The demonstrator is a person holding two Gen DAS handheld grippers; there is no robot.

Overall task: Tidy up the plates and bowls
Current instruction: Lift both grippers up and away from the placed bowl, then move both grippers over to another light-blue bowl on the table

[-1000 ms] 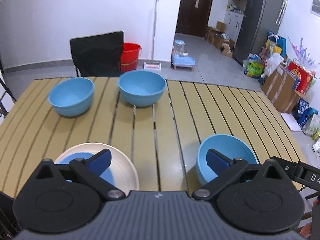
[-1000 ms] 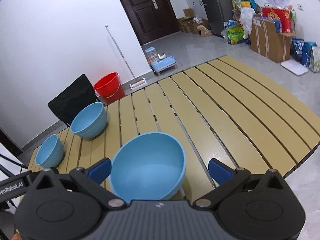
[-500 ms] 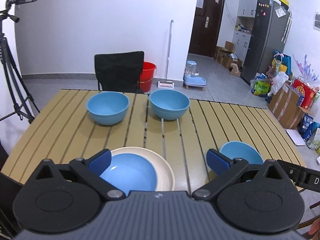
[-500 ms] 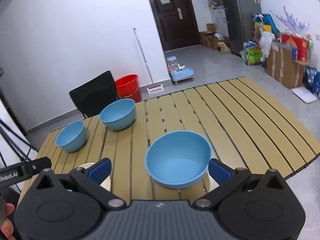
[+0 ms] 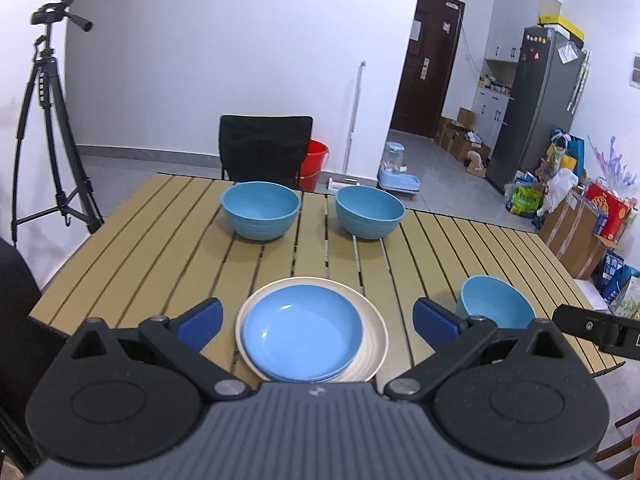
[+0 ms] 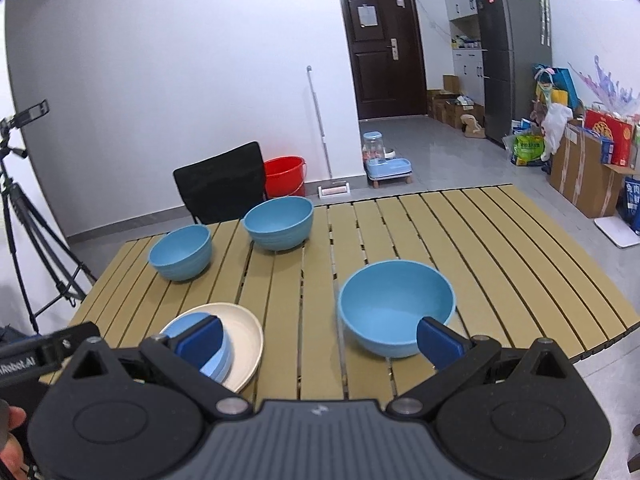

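Room: white walls, grey floor, a dark door (image 6: 378, 46) and a grey fridge (image 6: 514, 52) at the far end, a black chair (image 5: 266, 146) and a red bucket (image 6: 285, 176) behind the desk.
Desk: tan slatted top (image 5: 160, 240) carrying every dish.
Cream plate: near edge of the desk (image 5: 374, 344), with the blue plates (image 5: 302, 332) stacked in its middle (more than one rim shows from the right wrist view).
Near bowl: blue, upright, empty (image 6: 396, 306), just right of the plate stack and apart from it.
Far bowls: two blue ones side by side near the chair, left bowl (image 5: 260, 210) and right bowl (image 5: 370, 212), not touching.
Left gripper: hangs above the plate stack (image 5: 316, 318), jaws spread wide, nothing between them.
Right gripper: above the near desk edge (image 6: 320, 338), jaws released and empty, one fingertip (image 6: 438, 342) overlapping the near bowl's rim in view.
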